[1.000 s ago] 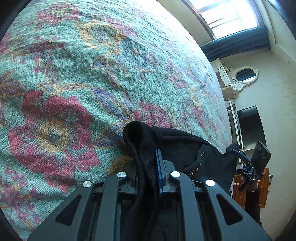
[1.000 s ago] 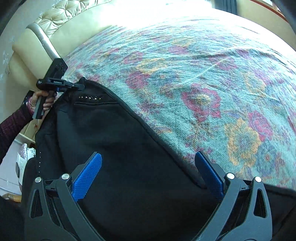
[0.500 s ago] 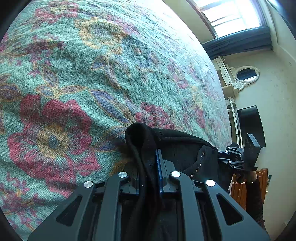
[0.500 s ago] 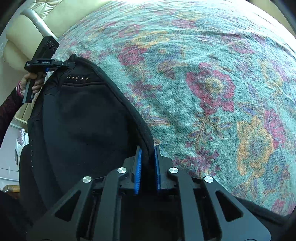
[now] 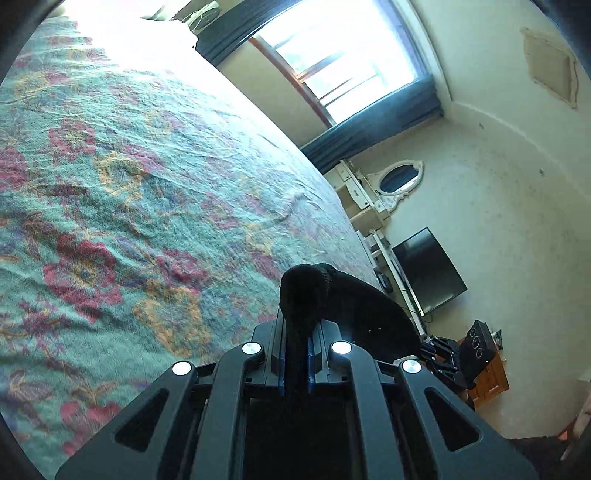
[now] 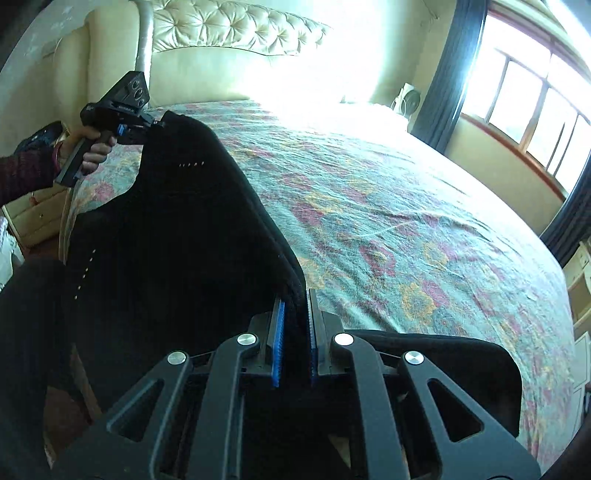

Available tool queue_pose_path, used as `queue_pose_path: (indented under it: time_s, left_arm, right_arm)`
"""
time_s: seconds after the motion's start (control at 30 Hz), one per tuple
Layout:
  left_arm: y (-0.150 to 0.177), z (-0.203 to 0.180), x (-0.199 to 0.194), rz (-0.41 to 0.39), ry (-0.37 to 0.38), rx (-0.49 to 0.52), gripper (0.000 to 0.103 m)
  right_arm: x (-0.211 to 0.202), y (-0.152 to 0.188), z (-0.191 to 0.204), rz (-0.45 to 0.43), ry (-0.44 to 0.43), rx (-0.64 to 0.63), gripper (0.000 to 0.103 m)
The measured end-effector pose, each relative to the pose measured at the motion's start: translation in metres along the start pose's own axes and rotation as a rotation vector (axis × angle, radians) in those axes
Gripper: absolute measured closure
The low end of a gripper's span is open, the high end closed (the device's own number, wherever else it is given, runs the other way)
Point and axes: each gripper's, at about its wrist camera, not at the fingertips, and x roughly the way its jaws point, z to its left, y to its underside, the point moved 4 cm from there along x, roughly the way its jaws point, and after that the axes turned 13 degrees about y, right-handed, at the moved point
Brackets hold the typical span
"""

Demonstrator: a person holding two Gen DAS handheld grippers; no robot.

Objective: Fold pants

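Note:
The black pants [image 6: 173,236] hang stretched between my two grippers, lifted above the floral bedspread [image 6: 388,221]. My right gripper [image 6: 295,314] is shut on the pants' upper edge. My left gripper [image 5: 295,332] is shut on a bunched corner of the pants [image 5: 306,291]. In the right wrist view the left gripper [image 6: 122,110] shows at the far left, clamped on the other corner. In the left wrist view the right gripper [image 5: 454,354] shows at the lower right. Small studs line the fabric.
The bed [image 5: 129,184] fills the space ahead, with a tufted cream headboard [image 6: 221,33] behind. A window with dark curtains [image 6: 517,92] is on the right. A television [image 5: 428,273] and white dresser with mirror [image 5: 388,188] stand by the wall.
My right gripper closed on the pants' edge. Both grippers then rose, lifting the pants off the bedspread, and the views tilted up toward the room.

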Motion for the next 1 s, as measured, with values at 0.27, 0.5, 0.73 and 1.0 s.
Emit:
queue_pose_path:
  time_s: [0.27,0.5,0.73,1.0]
  left_arm:
    - [0.108,0.004,-0.045,-0.017,-0.024,-0.121,0.06]
    - [0.159,0.008,-0.09,-0.196,-0.111,-0.288,0.037]
    - [0.195,-0.014,-0.074,-0.316,-0.225,-0.41,0.029]
    - [0.22,-0.027,-0.058,-0.451,-0.289,-0.609,0.029]
  right_arm:
    - [-0.021,0.093,0.068,0.116,-0.053,0.031,0.087]
    - [-0.033,0.114,0.053,0.177,-0.216,0.369,0.042]
    - [-0.017,0.152,-0.009,0.286,-0.279,0.93,0.04]
    - [-0.009,0.166,-0.008,0.329,-0.279,1.002,0.039]
